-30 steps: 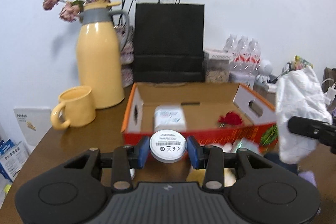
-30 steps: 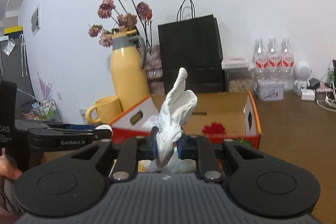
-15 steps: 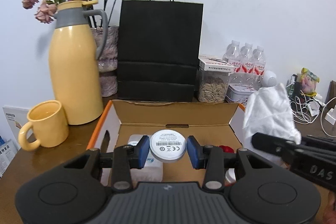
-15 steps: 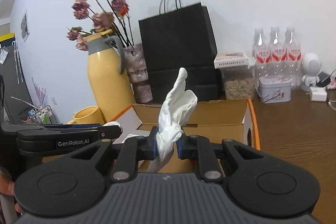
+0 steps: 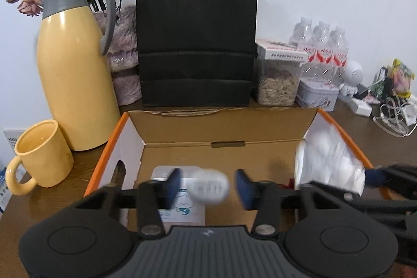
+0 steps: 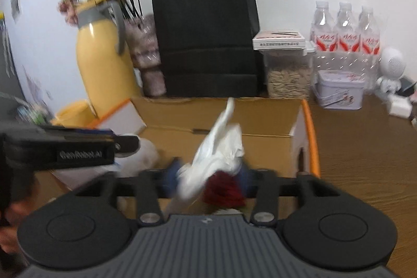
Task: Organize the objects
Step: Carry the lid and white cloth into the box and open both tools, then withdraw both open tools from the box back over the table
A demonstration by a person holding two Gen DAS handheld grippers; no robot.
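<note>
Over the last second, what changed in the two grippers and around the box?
Both grippers came forward over the cardboard box and their fingers have just been opening. The left gripper let go of the white round disc, now loose between them; the right gripper released the white glove, now slumping. Yellow jug, mug and black bag stayed put.

The tabletop is brown wood with visible grain and a soft sheen. The open box is plain matt cardboard inside, its outer faces white with orange edges. Behind it stands a matt black paper bag, creased across. The yellow jug and mug look like smooth, glossy plastic. The white glove is thin, crinkled film. The tongs are matt black plastic with blue pads.
</note>
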